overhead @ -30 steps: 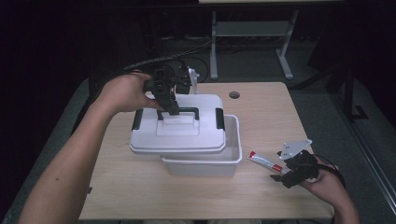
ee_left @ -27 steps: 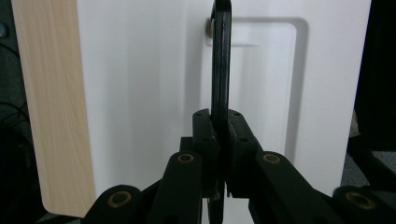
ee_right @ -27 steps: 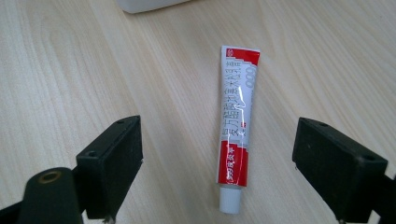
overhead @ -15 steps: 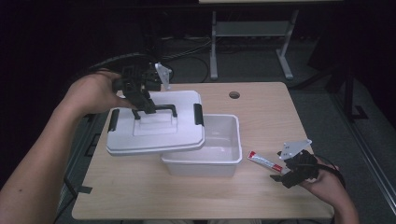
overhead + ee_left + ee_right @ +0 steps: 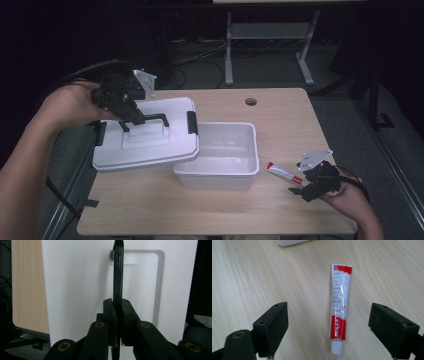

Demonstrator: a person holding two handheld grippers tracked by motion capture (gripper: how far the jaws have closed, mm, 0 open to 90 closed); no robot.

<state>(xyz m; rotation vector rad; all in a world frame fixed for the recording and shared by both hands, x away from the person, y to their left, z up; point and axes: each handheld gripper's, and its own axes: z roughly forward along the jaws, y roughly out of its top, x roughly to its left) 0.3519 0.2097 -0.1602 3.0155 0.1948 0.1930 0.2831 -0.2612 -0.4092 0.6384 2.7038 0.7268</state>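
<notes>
**A:** What does the high view show you doing?

**B:** Your left gripper is clamped on the black handle of a white lid. You hold the lid lifted and tilted at the left of the table. Its right edge overlaps the left rim of an uncovered white box near the middle. Right of the box lies 1 red and white tube, just beside your right gripper, which rests near the table's front right corner.

**A:** And the left gripper view?

**B:** You look along 2 black jaws pressed tight on the thin handle, which runs up the middle. Behind it is the lid's flat white top; a strip of wooden table shows at the left.

**A:** The right gripper view?

**B:** Your right gripper stands with its 2 jaws wide apart, holding nothing. The tube lies flat on the wood between them, its white cap nearest you, touched by neither jaw. A corner of the box sits at the top edge.

**A:** How far along am I?

**B:** By my reading, the box is uncovered, so the opening step is done. Left to do: set the lid down clear of the box, close on the tube, and probably place it in the box, which looks empty.
</notes>
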